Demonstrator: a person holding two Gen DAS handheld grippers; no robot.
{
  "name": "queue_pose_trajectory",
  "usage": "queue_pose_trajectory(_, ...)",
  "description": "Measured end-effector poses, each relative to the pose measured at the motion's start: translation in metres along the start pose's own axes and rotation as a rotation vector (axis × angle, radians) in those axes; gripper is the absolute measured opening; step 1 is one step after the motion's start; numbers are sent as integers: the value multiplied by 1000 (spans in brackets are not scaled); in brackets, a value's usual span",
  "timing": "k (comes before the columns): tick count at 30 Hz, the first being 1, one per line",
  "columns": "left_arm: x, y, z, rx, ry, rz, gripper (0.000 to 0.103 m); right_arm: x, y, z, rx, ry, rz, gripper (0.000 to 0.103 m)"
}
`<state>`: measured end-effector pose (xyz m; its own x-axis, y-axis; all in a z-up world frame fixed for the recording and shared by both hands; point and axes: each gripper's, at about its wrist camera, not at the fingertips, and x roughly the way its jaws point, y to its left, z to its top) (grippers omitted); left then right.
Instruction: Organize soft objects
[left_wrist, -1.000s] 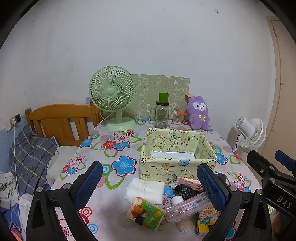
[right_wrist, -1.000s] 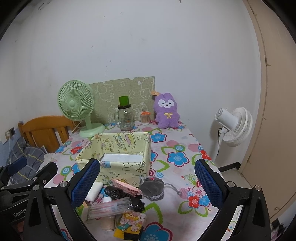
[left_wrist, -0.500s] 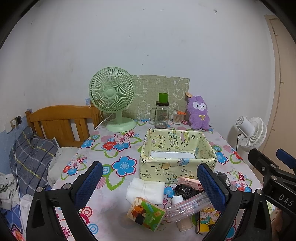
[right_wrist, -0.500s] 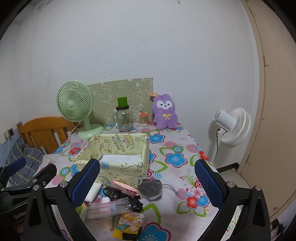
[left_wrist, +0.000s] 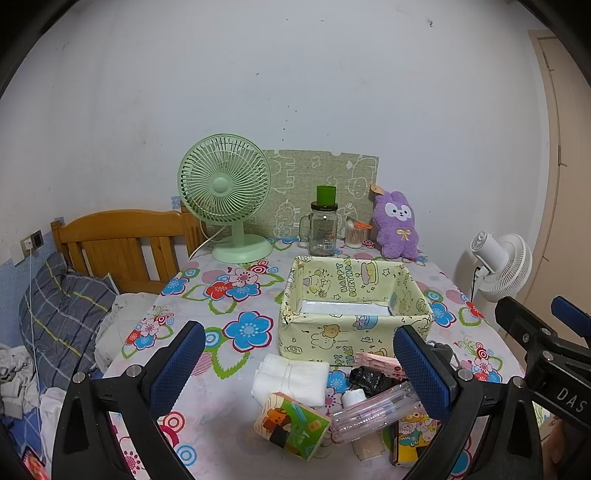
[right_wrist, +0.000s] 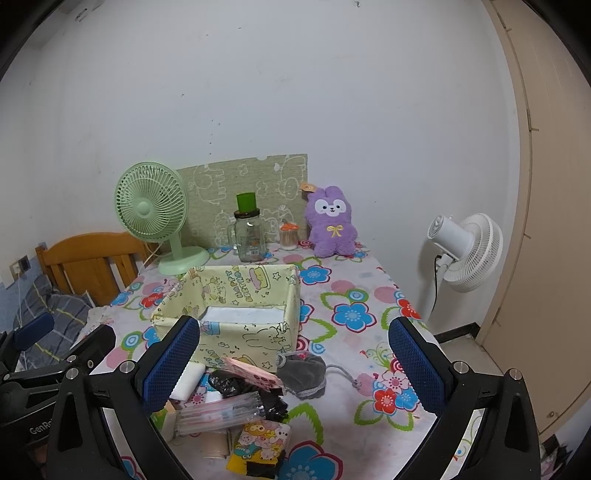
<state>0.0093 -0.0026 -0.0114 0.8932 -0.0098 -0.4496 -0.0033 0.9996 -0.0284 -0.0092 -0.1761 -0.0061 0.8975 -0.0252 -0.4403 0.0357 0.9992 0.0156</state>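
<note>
Grippers: we see left and right with jaws wide, holding nothing, above the table's near edge; box sits mid-table.

Both views: even, diffuse indoor light, moderately bright; source not visible. White wall slightly grey, no glare. Shadows soft and faint on the floral tablecloth. Focus sharp across frame, no motion blur. Strong fisheye bowing at edges; door frame curves; corners vignetted black.
</note>
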Motion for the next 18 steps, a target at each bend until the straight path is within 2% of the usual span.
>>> queue_pose_trajectory(18, 0, -1, -2, 1, 2, 3, 103, -1, 1, 0, -1, 1, 6, 103)
